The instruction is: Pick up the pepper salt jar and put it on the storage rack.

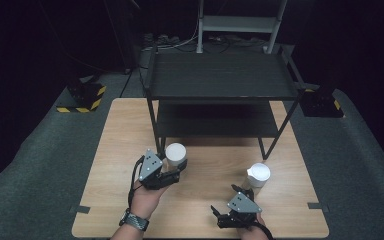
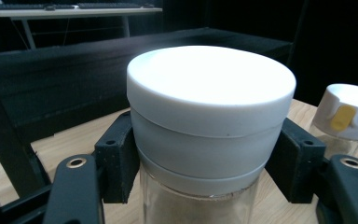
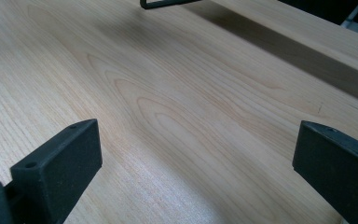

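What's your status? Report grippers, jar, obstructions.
Left gripper shut on white-lidded clear glass jar, pads on lid skirt. Right gripper open over bare wooden table. Second white-capped jar apart, at right. Black metal shelf rack ahead.

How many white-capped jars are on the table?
2. One jar sits clamped in the left gripper, near the black shelf. The other jar stands on the table, just beyond the right gripper. The shelf looks bare.

— Inspector: Your left gripper (image 1: 179, 168) is black, with a grey three-cornered plate behind its fingers (image 2: 116, 161) and a brass-ringed screw hole just below each pad.

— Operator: And the wrist?

— Inspector: You wear a dark banded watch (image 1: 134, 219). Your right gripper (image 1: 228, 202) matches, cable trailing behind.
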The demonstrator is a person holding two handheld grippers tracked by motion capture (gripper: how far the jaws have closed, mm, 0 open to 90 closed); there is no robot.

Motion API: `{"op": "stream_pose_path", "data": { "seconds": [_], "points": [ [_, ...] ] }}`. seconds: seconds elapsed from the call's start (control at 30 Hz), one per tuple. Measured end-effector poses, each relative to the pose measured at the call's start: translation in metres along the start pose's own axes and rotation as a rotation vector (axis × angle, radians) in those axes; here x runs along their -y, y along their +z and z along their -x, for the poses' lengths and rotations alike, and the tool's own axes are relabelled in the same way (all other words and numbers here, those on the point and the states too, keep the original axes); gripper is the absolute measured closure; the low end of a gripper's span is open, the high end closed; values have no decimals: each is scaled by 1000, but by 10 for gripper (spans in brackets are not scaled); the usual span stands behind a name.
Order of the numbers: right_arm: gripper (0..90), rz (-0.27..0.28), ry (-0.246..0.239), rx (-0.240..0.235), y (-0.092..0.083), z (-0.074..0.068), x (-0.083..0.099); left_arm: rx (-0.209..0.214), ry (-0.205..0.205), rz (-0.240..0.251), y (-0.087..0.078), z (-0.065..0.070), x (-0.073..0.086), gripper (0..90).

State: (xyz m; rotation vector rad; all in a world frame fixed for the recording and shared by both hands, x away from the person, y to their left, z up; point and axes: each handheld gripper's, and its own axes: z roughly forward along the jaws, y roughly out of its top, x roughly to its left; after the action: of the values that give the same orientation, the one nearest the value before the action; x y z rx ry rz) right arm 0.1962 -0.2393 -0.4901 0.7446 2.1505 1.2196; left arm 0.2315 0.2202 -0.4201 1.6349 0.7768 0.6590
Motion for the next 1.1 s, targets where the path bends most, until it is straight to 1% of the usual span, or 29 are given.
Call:
{"op": "stream_pose_path", "data": {
  "seconds": [0.1, 0.13, 0.23, 0.27, 0.4, 0.5, 0.53, 0.63, 0.77, 0.9, 0.93, 1.0, 1.1],
  "points": [
    [4, 1, 1, -1, 0, 0, 0, 4, 4, 9, -2, 2, -5, 346],
    [4, 2, 1, -1, 0, 0, 0, 5, 11, 11, -3, 3, -8, 346],
    [4, 2, 2, -2, 0, 1, 0, 7, 13, 17, -4, 4, -11, 346],
    [4, 1, 3, -2, 0, 1, 0, 10, 15, 23, -5, 5, -15, 346],
    [4, 2, 4, -2, 0, 1, 0, 9, 21, 34, -8, 7, -20, 346],
    [4, 2, 4, -3, 0, 1, 0, 11, 27, 46, -10, 7, -26, 346],
    [4, 2, 6, -3, 0, 1, 0, 14, 29, 52, -11, 8, -30, 346],
    [4, 4, 7, -3, 0, 1, 1, 12, 35, 58, -13, 8, -34, 346],
    [4, 2, 4, -3, 0, 1, 0, 19, 27, 73, -15, 6, -41, 346],
    [4, 0, -1, -2, 0, 0, 0, 16, 40, 85, -18, 6, -49, 346],
    [4, 1, 0, -2, 0, 0, 0, 18, 39, 91, -19, 5, -53, 346],
    [4, 1, 2, -2, 0, 1, 0, 20, 39, 93, -19, 5, -55, 346],
    [4, 1, 3, -1, 0, 0, 0, 20, 51, 103, -20, 5, -61, 346]
  ]
}}
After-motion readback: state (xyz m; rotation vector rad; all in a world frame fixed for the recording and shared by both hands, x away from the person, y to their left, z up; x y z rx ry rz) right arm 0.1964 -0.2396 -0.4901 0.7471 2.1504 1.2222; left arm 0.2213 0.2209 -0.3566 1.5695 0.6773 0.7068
